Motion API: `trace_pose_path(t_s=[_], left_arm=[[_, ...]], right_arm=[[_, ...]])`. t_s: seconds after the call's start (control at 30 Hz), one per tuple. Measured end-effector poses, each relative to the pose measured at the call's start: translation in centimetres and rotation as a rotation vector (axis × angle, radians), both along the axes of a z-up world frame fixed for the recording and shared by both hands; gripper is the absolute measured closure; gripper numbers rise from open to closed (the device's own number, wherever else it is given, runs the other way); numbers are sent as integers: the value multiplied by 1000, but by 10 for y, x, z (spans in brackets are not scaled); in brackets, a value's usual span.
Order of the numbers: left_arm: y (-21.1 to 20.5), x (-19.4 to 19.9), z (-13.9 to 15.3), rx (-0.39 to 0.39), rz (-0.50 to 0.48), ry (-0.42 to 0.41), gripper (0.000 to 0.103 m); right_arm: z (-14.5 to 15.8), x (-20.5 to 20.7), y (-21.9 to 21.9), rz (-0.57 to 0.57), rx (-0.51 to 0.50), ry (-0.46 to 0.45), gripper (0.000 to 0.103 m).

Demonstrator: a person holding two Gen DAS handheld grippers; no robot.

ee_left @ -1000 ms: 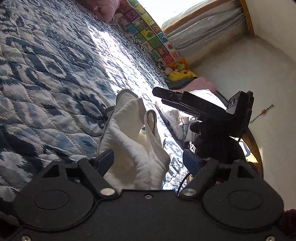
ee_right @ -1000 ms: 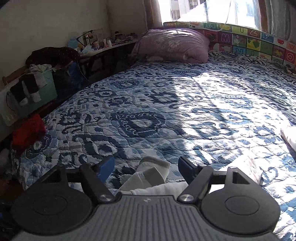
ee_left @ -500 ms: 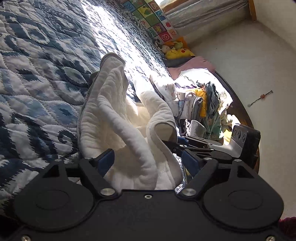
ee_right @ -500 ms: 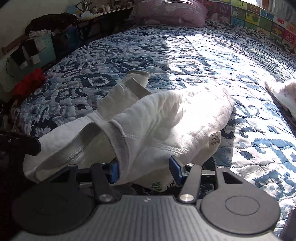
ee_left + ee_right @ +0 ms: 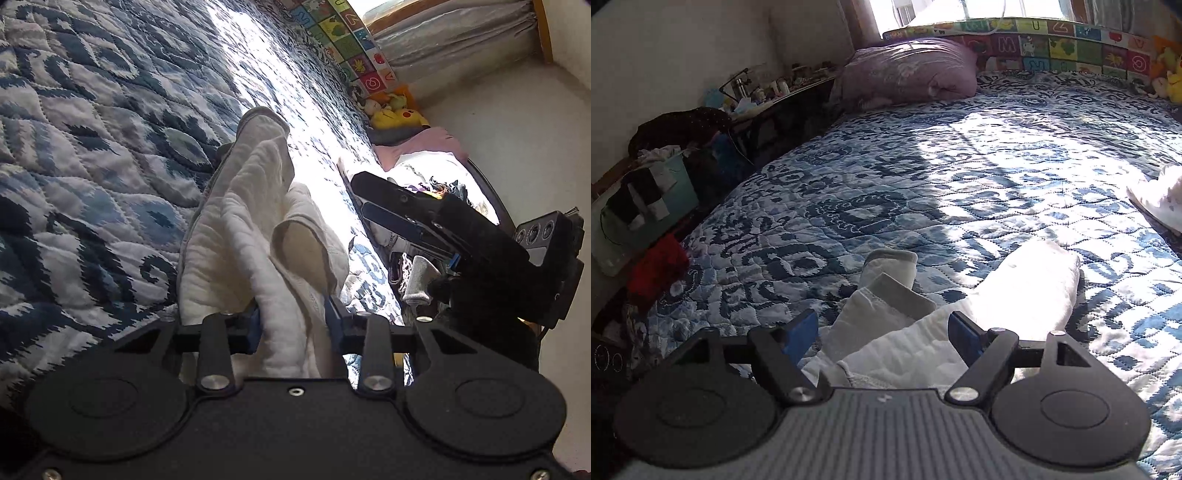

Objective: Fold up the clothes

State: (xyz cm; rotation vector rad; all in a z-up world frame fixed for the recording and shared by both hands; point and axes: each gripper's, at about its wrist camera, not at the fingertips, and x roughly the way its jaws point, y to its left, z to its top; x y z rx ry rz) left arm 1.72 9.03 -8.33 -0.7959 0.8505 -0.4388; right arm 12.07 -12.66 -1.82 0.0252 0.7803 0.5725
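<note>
One hand-held gripper, the left, is clamped on the white garment lying bunched on the bed, while the right hangs apart over it; next, I judge, spreading it flat.

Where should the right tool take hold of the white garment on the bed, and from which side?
Grip the near hem of the white garment, which lies bunched between the open fingers of the right tool. Come in low from the bed's near edge, since the rest lies flat on the quilt.
</note>
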Motion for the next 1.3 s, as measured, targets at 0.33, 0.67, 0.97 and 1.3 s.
trace_pose_path(t_s=[0.33, 0.67, 0.97, 1.3], left_arm=[[-29, -10, -2, 74, -114, -24, 82], [-38, -14, -7, 92, -170, 3, 82], [-27, -15, 0, 69, -143, -1, 49], [10, 13, 10, 103, 11, 10, 47]], right_arm=[[-54, -37, -23, 57, -160, 61, 79], [-55, -76, -101, -77, -82, 118, 82], [-66, -93, -148, -193, -80, 179, 81], [-50, -49, -177, -319, 253, 208, 34]])
